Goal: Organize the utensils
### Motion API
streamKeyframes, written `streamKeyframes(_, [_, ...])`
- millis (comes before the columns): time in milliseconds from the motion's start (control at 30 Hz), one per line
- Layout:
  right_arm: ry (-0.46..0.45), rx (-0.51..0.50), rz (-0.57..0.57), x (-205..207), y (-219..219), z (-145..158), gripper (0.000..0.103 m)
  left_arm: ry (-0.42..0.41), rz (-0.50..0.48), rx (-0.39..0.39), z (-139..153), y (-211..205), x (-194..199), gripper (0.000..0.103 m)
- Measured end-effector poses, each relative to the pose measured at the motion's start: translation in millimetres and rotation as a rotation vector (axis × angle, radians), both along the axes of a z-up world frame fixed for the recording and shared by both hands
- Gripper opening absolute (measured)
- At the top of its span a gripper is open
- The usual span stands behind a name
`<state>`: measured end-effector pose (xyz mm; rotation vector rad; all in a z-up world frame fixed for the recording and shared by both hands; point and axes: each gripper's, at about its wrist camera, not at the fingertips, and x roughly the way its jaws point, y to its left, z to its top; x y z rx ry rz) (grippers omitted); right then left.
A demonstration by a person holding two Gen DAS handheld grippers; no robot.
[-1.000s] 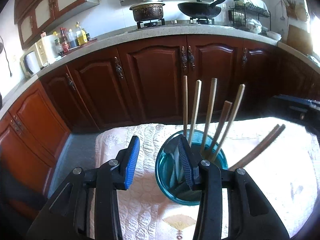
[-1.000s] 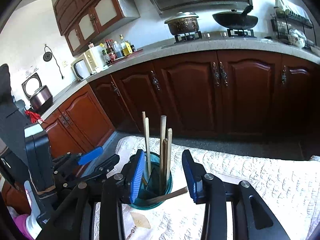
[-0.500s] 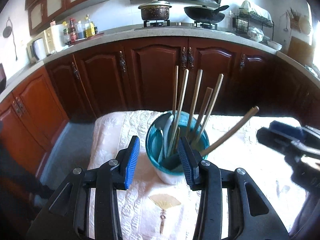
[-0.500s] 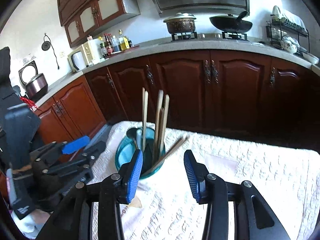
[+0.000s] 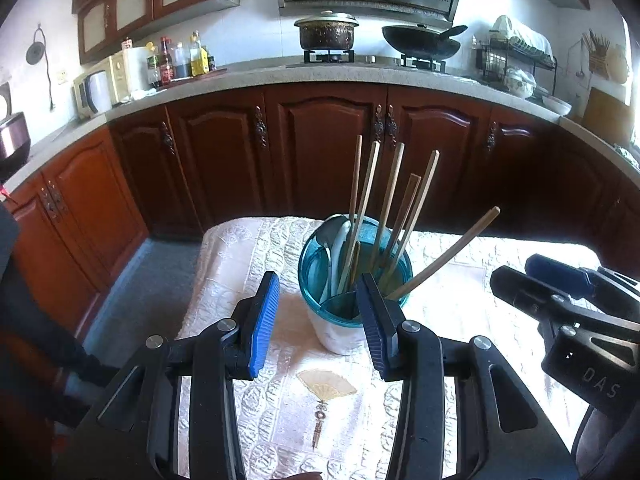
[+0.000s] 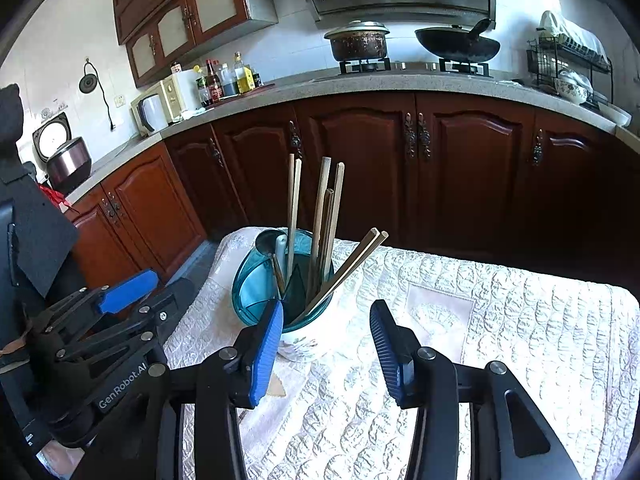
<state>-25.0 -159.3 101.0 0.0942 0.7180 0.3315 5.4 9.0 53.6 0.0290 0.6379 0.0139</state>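
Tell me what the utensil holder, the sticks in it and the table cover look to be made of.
Utensil holder: translucent teal plastic on top, glossy, light passes through; the white base looks opaque, plastic or ceramic, unclear.
Chopsticks: pale matte wood or bamboo, straight square-ended sticks.
Table cover: cream quilted fabric, puffy stitched pattern, soft matte surface.

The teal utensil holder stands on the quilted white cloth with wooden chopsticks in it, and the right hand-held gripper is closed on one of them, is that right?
Not quite. The teal utensil holder does stand on the quilted cloth with wooden chopsticks in it, but the right hand-held gripper grips nothing: its jaws are opening, with nothing between them, as the right wrist view shows.
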Motion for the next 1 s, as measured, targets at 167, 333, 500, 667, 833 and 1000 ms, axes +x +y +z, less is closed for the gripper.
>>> streamKeyframes(167, [-0.009,-0.005,-0.006,-2.8,0.8,2.5,0.049,-0.018,0.008,0.008,2.3,-0.8,-4.8,0.039])
streamKeyframes(333, [-0.007,-0.011,-0.009,-2.7,0.4,2.1,0.049,-0.014,0.009,0.001,0.6,-1.3,-5.3,0.039])
streamKeyframes(500, [-0.006,-0.012,-0.014,-1.3,0.7,2.5,0.049,-0.016,0.014,0.002,1.1,-0.4,-5.8,0.039])
streamKeyframes(667, [-0.004,-0.017,-0.01,-0.5,3.4,1.8,0.049,-0.019,0.019,0.003,0.6,0.6,-7.0,0.039])
streamKeyframes(833, [0.001,-0.02,-0.004,-0.8,6.7,1.2,0.05,-0.021,0.021,0.003,0.6,1.1,-8.0,0.039])
streamKeyframes(1000, [0.001,-0.026,-0.004,0.1,9.0,1.1,0.05,-0.022,0.026,0.003,0.4,1.8,-9.0,0.039])
